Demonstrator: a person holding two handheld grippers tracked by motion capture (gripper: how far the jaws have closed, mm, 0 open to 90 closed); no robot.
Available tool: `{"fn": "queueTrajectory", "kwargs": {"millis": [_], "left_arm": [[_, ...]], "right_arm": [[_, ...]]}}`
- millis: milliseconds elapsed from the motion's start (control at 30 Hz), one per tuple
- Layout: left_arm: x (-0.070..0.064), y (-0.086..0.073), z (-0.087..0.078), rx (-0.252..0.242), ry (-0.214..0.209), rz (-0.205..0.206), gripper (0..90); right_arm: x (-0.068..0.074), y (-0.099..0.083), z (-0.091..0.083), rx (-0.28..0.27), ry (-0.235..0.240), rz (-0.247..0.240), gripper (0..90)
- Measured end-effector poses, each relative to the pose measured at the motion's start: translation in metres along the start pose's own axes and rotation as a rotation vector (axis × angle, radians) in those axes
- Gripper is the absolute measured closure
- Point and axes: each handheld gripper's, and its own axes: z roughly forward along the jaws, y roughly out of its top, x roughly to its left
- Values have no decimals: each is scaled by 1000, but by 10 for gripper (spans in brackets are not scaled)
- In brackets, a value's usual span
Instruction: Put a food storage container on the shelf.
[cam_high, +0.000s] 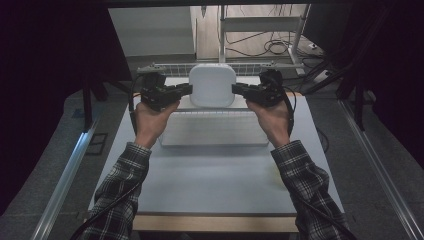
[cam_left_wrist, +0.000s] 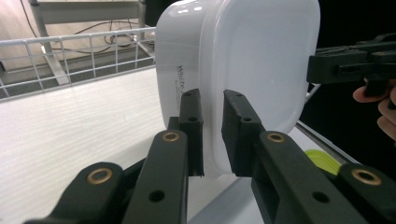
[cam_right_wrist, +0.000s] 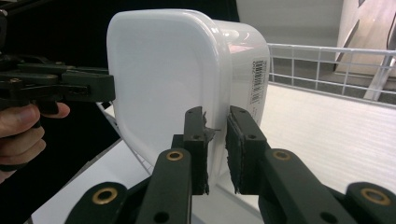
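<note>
A white lidded plastic container (cam_high: 212, 85) stands on edge, held up between my two grippers over a white wire basket (cam_high: 212, 131). My left gripper (cam_high: 188, 90) clamps its left rim and my right gripper (cam_high: 235, 90) clamps its right rim. In the left gripper view the jaws (cam_left_wrist: 212, 135) are shut on the rim of the container (cam_left_wrist: 252, 60), with the other gripper (cam_left_wrist: 355, 60) at the far side. In the right gripper view the jaws (cam_right_wrist: 216, 149) pinch the rim of the container (cam_right_wrist: 163, 74), which carries a barcode label (cam_right_wrist: 256, 80).
The basket sits at the back half of a pale table (cam_high: 215, 175); its wire wall (cam_left_wrist: 70, 60) runs behind the container. A yellow-green object (cam_left_wrist: 322, 161) lies low beside the basket. Shelving legs and cables stand beyond the table's far edge (cam_high: 270, 45).
</note>
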Motion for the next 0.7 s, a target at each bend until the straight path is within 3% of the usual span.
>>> {"fn": "queueTrajectory", "kwargs": {"millis": [367,533,700], "left_arm": [[5,0,11,14,18,-19,784],[4,-3,14,5,6,-1,754],[0,-2,17,-8,28,37,692]], "right_arm": [[-10,2,10,26,-10,30,782],[-13,2,13,22,-11,45,770],[-14,4,16,22,-27,48,741]]}}
